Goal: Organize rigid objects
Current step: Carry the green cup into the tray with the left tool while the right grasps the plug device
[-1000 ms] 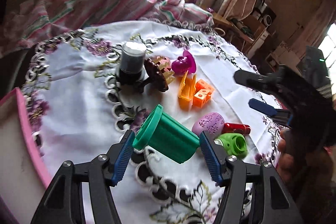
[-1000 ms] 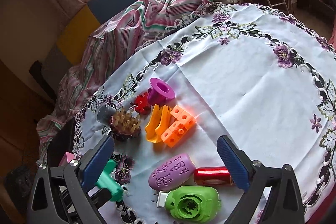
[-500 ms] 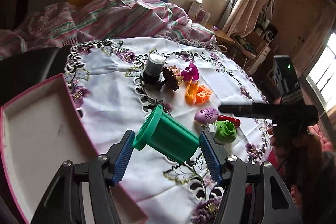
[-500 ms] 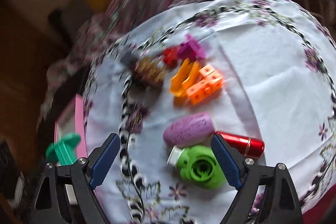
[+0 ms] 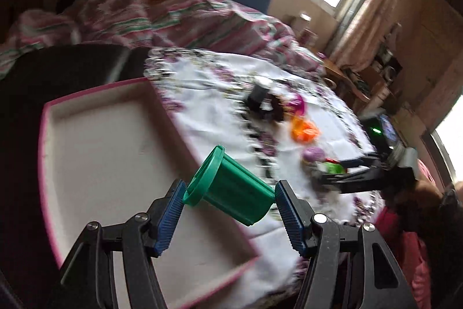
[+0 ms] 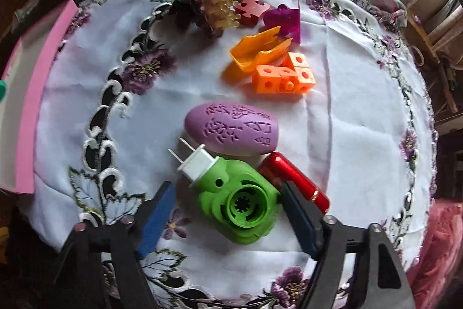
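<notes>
Mid-transfer on the left, judging by the layout: left tool (image 5: 228, 206) clamped across a green ribbed plastic tub with a flanged lid (image 5: 228, 187), carried tilted, lid end up and to the left, in the air over the near corner of a shallow pink-rimmed cardboard tray (image 5: 43, 135) beside the round worktop under a white embroidered cloth (image 5: 208, 103); next, probably, lowering into the tray and only then easing the grip, the tilt calling for a gentle set-down against rolling; much blur in this view.

On the right, a second pick in preparation: right tool (image 6: 222, 210) spread wide and low over the cloth, blue pads either side of a bright green plastic plug-in gadget with a white two-pin plug (image 6: 240, 201), holding nothing; right pad close to a glossy red metal cylinder (image 6: 295, 178) lying just beside the gadget, with a mauve patterned oval case (image 6: 231, 129) just behind; closing cleanly likely to need care not to catch the cylinder.
</notes>
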`<state>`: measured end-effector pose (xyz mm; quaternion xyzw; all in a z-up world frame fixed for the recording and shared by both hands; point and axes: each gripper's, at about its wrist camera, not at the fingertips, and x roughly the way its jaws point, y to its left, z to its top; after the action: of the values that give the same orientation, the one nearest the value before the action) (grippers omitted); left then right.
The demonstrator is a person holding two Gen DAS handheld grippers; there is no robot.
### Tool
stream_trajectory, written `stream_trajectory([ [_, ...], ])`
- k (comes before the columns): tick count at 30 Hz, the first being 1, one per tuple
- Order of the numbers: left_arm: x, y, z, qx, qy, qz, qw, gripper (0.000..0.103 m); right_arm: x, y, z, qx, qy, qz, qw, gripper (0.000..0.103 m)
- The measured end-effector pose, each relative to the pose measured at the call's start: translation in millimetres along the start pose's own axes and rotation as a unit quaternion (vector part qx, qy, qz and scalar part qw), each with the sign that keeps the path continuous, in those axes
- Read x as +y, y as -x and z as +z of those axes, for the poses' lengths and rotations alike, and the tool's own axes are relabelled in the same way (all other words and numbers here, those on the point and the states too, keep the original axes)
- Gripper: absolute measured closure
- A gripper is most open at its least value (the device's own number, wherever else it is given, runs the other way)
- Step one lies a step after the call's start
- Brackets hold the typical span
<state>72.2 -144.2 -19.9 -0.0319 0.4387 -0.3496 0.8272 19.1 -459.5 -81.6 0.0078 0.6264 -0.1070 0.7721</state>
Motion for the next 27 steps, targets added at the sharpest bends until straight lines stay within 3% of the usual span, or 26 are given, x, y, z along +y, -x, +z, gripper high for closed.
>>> stream_trajectory([
  [5,64.9,10.0,10.7,-0.009,0.049,0.043,0.9978,0.039,1.7,1.6,-2.1,0.001,0.004,-0.009,1.0,0.036],
  [10,104.2,6.9,25.4,-0.012,0.045,0.084,0.9954,0.039,4.5,-0.3,-0.2,0.0,-0.004,-0.009,1.0,0.036],
  [23,145.0,-33.5,58.5,-0.003,0.034,0.158,0.9869,0.036,-5.2,-9.7,2.6,0.014,-0.023,0.001,1.0,0.033],
  [27,145.8,-22.6,49.1,-0.015,0.049,0.163,0.9853,0.02,-5.2,-11.4,3.3,0.015,-0.021,-0.002,1.0,0.033],
])
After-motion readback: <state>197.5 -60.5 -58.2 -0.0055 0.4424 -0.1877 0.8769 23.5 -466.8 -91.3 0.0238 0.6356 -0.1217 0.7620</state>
